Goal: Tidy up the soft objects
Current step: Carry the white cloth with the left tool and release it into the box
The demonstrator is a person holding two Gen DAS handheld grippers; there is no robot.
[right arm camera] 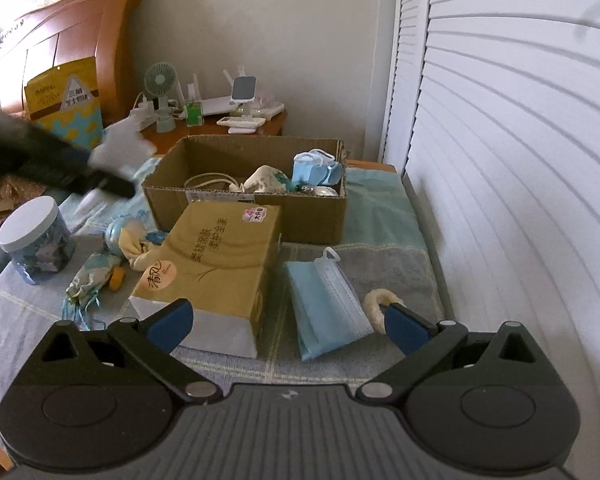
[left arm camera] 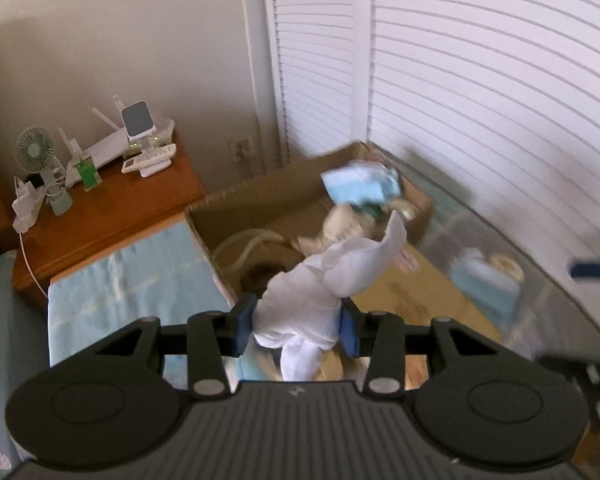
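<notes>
White cloth (left arm camera: 300,304), a soft bundle, is clamped between the blue pads of the left gripper (left arm camera: 296,326), which hangs above the near-left corner of the cardboard box (right arm camera: 244,200); from the right wrist view it shows as a pale blur just left of that box. The right gripper (right arm camera: 286,326) is spread wide and holds nothing, hovering in front of the box over the bed cover. The job looks partly done: inside the box lie a bunch of blue face masks (right arm camera: 314,168), one patterned pouch (right arm camera: 266,178) and one coiled cord. Left outside, in front of the box, I count one tissue pack (right arm camera: 216,264), one flat stack of masks (right arm camera: 326,304), one cream ring (right arm camera: 380,306), one knotted fabric bundle (right arm camera: 130,246), and one lidded jar (right arm camera: 34,238).
</notes>
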